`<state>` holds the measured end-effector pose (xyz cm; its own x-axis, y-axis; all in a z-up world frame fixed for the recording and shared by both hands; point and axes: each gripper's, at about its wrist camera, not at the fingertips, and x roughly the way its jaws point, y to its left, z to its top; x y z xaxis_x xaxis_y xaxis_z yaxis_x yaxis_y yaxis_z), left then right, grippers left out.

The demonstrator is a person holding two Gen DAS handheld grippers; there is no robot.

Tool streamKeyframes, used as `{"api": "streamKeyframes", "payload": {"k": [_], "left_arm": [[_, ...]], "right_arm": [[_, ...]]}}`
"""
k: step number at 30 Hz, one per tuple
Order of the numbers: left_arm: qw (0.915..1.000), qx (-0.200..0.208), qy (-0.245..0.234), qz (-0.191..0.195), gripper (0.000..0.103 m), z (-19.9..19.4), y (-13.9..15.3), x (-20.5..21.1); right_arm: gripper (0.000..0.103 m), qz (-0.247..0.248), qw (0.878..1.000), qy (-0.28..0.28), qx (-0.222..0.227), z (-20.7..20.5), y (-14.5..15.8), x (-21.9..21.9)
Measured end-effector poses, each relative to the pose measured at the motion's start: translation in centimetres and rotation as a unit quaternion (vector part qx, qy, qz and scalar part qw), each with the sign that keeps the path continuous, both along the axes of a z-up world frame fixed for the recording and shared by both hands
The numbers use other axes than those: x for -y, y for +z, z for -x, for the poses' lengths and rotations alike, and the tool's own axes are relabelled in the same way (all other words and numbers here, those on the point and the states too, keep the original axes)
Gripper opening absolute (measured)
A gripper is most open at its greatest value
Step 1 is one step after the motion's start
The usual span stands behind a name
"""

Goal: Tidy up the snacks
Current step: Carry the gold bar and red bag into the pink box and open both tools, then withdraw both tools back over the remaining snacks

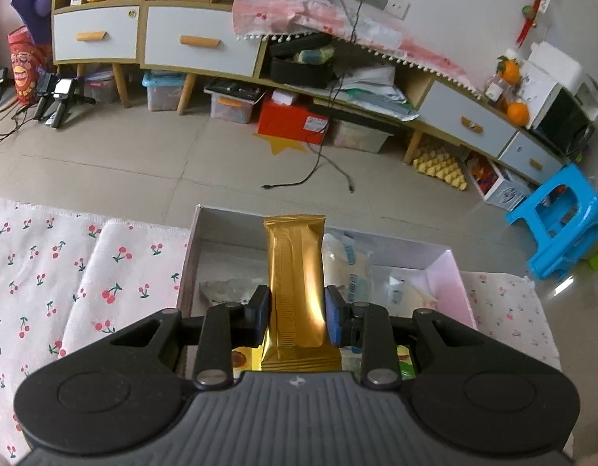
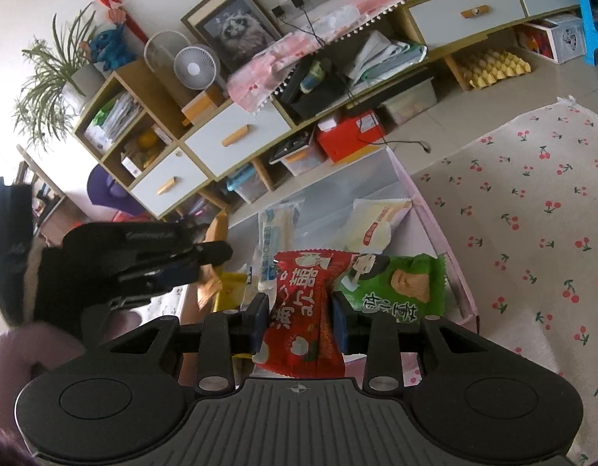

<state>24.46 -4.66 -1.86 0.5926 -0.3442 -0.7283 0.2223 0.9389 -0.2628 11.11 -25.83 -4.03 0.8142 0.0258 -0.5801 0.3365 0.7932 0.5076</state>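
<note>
My left gripper [image 1: 297,318] is shut on a long gold snack packet [image 1: 295,272], which stands up above an open pale box [image 1: 229,225]. Several white packets [image 1: 349,268] lie inside the box. In the right wrist view my right gripper [image 2: 299,322] is shut on a red snack packet [image 2: 302,295] over the same box [image 2: 434,225]. A green snack packet [image 2: 399,283] lies just right of it, with white packets [image 2: 275,229] and a yellow one [image 2: 231,287] beyond. The left gripper [image 2: 209,256] shows at the left with the gold packet [image 2: 217,233].
The box rests on a white cloth with cherry print [image 1: 66,272] [image 2: 531,213]. Beyond it is tiled floor with a loose cable [image 1: 310,171], a long low cabinet [image 1: 201,39] with storage bins beneath, and a blue plastic stool [image 1: 562,225] at the right.
</note>
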Motion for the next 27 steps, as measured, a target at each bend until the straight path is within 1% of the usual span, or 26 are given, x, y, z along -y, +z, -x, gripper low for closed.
{"api": "streamKeyframes", "payload": {"k": [3, 4, 5, 7, 9, 13, 14, 18, 19, 22, 23, 25, 27], "left_arm": [[0.9999, 0.002, 0.013, 0.005, 0.034, 0.0, 0.1, -0.5], [0.9999, 0.001, 0.010, 0.008, 0.035, 0.0, 0.1, -0.5], [0.9999, 0.000, 0.009, 0.008, 0.037, 0.0, 0.1, -0.5], [1.0000, 0.002, 0.008, -0.001, 0.043, 0.3, 0.2, -0.6], [0.9999, 0.007, 0.009, -0.006, 0.050, 0.5, 0.4, -0.8], [0.9999, 0.004, 0.009, -0.011, 0.051, 0.6, 0.6, -0.9], [0.9999, 0.005, 0.008, -0.011, 0.052, 0.9, 0.7, -1.1], [0.9998, 0.007, 0.008, -0.016, 0.058, 2.3, 1.2, -1.6], [0.9998, 0.006, 0.007, -0.018, 0.059, 2.6, 1.4, -1.6], [0.9999, 0.004, 0.008, -0.014, 0.067, 3.8, 2.3, -2.2], [0.9999, 0.004, 0.009, -0.012, 0.069, 4.2, 2.6, -2.4], [0.9999, 0.005, 0.011, -0.009, 0.070, 5.2, 3.1, -2.8], [0.9999, 0.009, 0.010, -0.011, 0.076, 6.3, 3.4, -3.2]], "right_arm": [[0.036, 0.004, 1.000, 0.005, 0.004, 0.0, 0.2, -0.3], [0.040, 0.003, 1.000, 0.005, 0.003, 0.0, 0.2, -0.2], [0.050, 0.000, 1.000, 0.004, 0.003, 0.0, 0.3, -0.2], [0.057, -0.007, 1.000, -0.001, 0.005, 0.2, 0.3, 0.0], [0.057, -0.009, 1.000, -0.002, 0.004, 0.2, 0.3, 0.1], [0.058, -0.005, 1.000, -0.001, 0.000, 0.2, 0.4, 0.2], [0.060, -0.004, 1.000, 0.000, 0.000, 0.2, 0.6, 0.3], [0.062, -0.001, 1.000, 0.000, 0.002, 0.6, 1.2, 0.4], [0.064, 0.001, 1.000, -0.001, 0.002, 0.8, 1.3, 0.5], [0.066, 0.007, 1.000, -0.002, 0.001, 1.2, 2.0, 0.5], [0.068, 0.009, 1.000, 0.001, 0.001, 1.4, 2.3, 0.5], [0.072, 0.015, 1.000, 0.006, 0.003, 1.8, 3.0, 0.4], [0.076, 0.023, 1.000, 0.010, 0.006, 2.3, 3.6, 0.3]]}}
